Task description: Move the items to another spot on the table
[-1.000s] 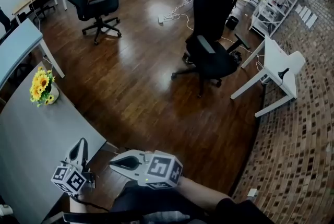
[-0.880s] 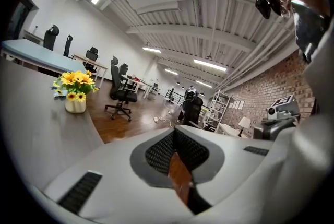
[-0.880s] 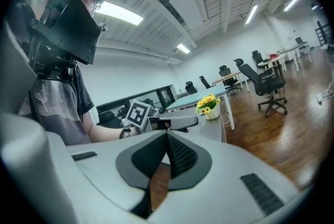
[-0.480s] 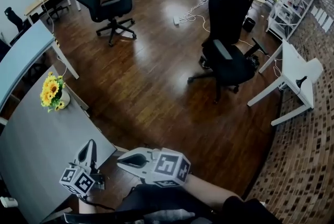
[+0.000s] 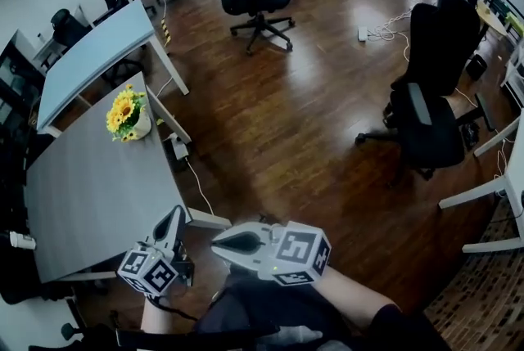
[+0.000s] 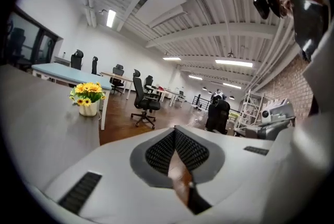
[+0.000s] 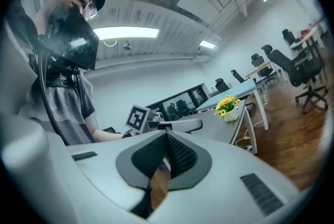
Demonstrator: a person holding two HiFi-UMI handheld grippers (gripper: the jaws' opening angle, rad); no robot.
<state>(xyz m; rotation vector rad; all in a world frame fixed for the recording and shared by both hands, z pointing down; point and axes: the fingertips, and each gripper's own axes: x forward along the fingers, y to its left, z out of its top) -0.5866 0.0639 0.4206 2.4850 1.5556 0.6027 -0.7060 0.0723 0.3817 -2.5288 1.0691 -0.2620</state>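
While both hang closed and empty, the left gripper (image 5: 173,216) is nearer the sunflower pot (image 5: 129,114) across the table (image 5: 82,186) than the right gripper (image 5: 215,240).

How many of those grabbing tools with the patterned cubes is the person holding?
2. The left tool is by the near corner of the grey table; the right tool is beside it, above the wooden floor. None seem hidden.

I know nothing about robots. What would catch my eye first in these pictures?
A bunch of yellow sunflowers in a small white pot glows at the far end of the long grey table. Nearest the camera, the left gripper and right gripper, pale grey with black-and-white marker cubes, are both shut and empty.
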